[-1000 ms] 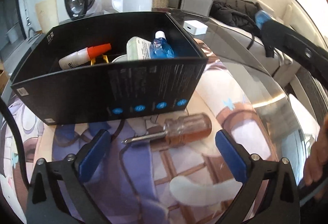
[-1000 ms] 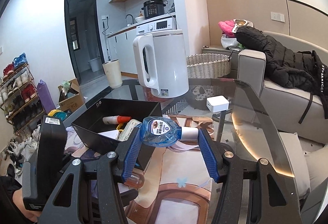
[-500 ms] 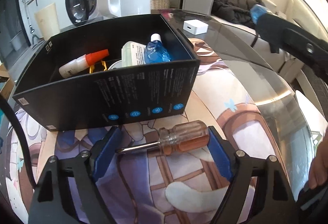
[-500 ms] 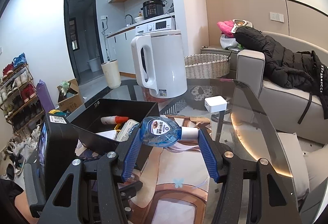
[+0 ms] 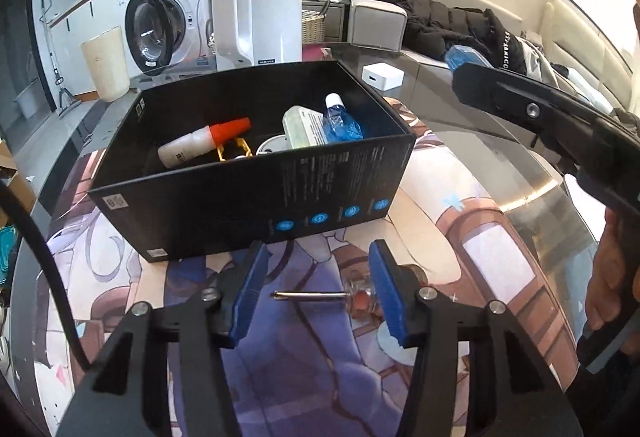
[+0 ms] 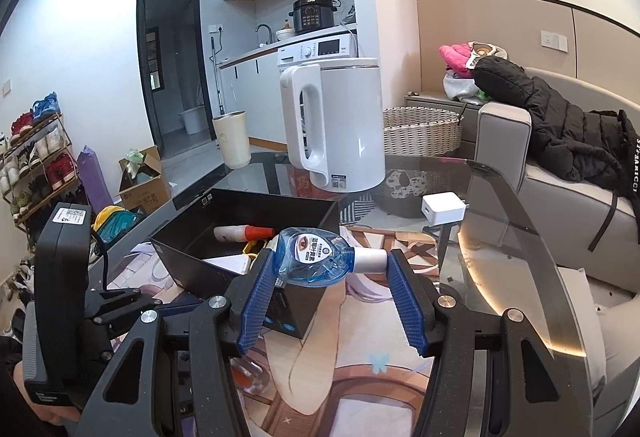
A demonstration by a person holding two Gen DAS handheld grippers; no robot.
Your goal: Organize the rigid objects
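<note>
Mid-pickup: left gripper, fingers just closing, half shut astride the steel-shafted, clear amber-handled screwdriver lying on the counter's printed mat just before the matte black cardboard box. Not yet pinched. Right gripper clamping a glossy blue plastic bottle lengthwise. Next, probably: squeeze, lift over the box wall.

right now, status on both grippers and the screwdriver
Right gripper shut on blue bottle. Left gripper jaws just closing around screwdriver, not gripped. Black box close ahead.
</note>
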